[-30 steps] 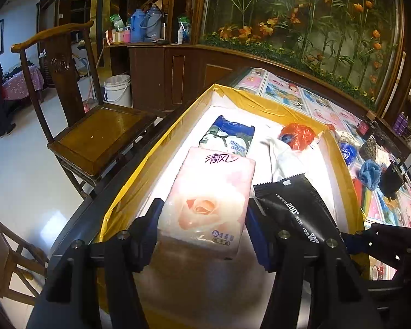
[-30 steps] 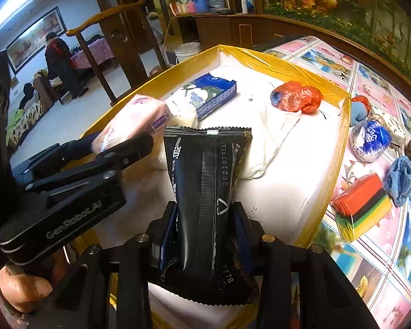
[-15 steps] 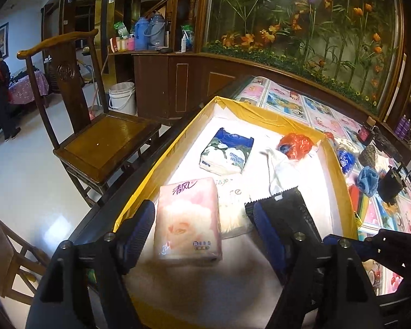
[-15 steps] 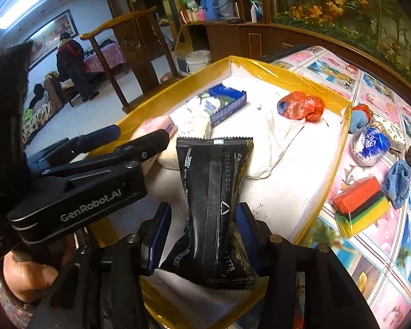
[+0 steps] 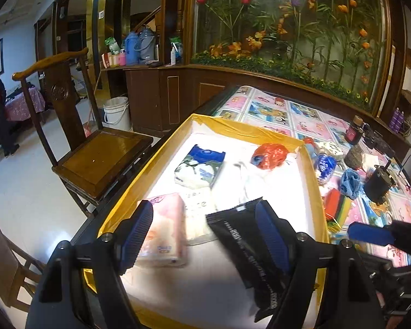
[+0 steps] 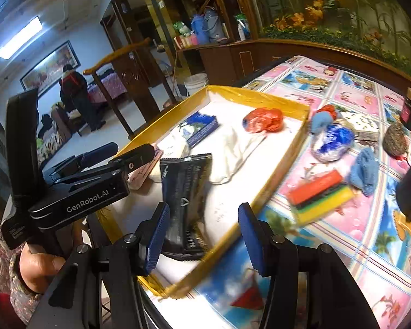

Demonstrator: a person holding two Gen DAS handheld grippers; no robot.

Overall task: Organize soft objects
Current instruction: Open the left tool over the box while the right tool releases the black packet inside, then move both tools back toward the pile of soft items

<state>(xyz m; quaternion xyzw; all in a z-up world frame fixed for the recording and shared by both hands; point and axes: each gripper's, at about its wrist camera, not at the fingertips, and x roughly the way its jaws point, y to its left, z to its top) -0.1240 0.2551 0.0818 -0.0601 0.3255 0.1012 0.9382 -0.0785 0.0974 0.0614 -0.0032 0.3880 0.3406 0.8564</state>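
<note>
The desk [image 6: 350, 93] wears a cartoon-print cover. On it sit a yellow-rimmed tray [image 6: 276, 183], a striped sponge stack [image 6: 319, 194], a blue cloth [image 6: 365, 170], a blue-and-white bag [image 6: 333, 142], a wire scourer [image 6: 394, 139] and a dark bottle [image 6: 409, 109].

Both wrist views look down, close over shared yellow tray [image 5: 175, 130].

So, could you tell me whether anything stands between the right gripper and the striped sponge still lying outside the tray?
Nothing visible does. The right gripper hangs open over the tray's near corner, and only bare tablecloth lies between it and the sponge.
</note>
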